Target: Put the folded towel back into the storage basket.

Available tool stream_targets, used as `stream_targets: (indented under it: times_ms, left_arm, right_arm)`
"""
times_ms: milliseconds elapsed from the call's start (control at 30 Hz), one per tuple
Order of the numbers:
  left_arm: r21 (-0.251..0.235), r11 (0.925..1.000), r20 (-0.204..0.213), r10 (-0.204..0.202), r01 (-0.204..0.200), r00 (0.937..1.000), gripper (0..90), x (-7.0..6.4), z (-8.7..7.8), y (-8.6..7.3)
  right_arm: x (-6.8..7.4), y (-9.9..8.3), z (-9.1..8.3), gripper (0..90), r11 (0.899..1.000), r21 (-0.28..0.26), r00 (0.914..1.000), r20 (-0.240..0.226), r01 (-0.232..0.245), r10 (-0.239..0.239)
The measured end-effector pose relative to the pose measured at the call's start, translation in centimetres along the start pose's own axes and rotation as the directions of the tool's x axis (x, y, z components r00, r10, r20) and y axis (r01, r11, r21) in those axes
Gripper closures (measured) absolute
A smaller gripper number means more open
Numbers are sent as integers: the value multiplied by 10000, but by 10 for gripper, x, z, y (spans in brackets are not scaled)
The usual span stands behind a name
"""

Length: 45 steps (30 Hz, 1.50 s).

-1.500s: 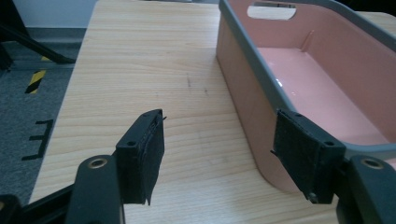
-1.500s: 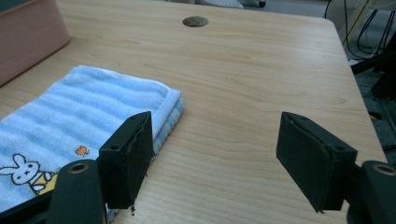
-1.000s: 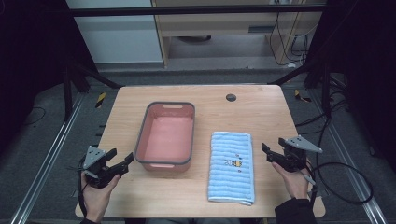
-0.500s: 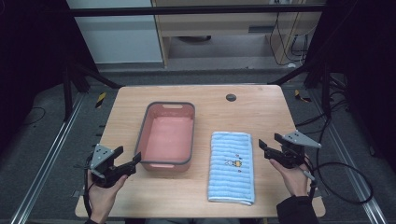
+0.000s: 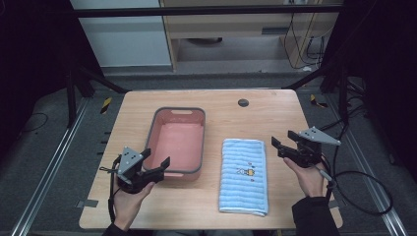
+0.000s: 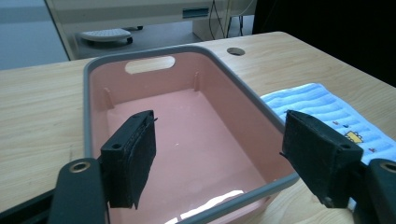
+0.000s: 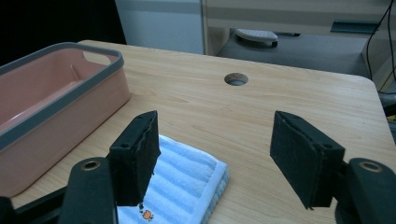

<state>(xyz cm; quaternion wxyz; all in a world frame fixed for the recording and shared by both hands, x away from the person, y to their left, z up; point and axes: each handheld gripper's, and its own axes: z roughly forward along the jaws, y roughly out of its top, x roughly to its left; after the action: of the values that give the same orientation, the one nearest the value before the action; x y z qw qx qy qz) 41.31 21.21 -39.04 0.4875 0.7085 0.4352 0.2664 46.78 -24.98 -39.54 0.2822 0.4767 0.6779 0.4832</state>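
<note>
A pink basin (image 5: 162, 129) with a grey rim stands empty at the table's left centre. To its right lies a folded light-blue towel (image 5: 244, 174) with a small embroidered picture. My left gripper (image 5: 156, 157) is open at the basin's near-left corner. In the left gripper view its jaws (image 6: 224, 154) straddle the near end of the basin (image 6: 86, 93), with the towel (image 6: 327, 109) off to the right. My right gripper (image 5: 277, 146) is open and empty just right of the towel's far end. In the right gripper view it (image 7: 217, 154) hovers over the towel's corner (image 7: 187, 182), with the basin (image 7: 60, 105) to the left.
The wooden table (image 5: 295, 108) has a round cable hole (image 5: 243, 103) near its far edge. Cables trail from the right gripper over the table's right edge (image 5: 359, 182). Dark floor and metal frame rails surround the table.
My left gripper has moved right and forward, up to the basin's near-left corner. The right gripper has shifted slightly left toward the towel. Both have stayed open.
</note>
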Motion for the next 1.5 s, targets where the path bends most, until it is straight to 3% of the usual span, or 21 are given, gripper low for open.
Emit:
stream_targets:
  times_ms: [233, 633, 1067, 1500]
  left_arm:
    - [-96, 9999, 330, 100, -97, 9994, 273, -16, 6, 5]
    - [77, 9989, 1104, 444, -455, 9929, 305, -53, 25, 5]
    - [406, 9971, 1641, 576, -651, 9848, 320, -79, 41, -3]
    - [867, 9900, 2006, 922, -1114, 9753, 353, -107, 57, -16]
  right_arm:
    - [0, 4, 5, 331, 10000, 86, 10000, -69, -31, 31]
    - [5, 12, 13, 328, 9996, 213, 9998, -140, 162, -159]
    - [7, 11, 22, 328, 9992, 319, 9996, -90, 254, -252]
    - [5, 3, 34, 324, 9973, 607, 9991, -26, 424, -423]
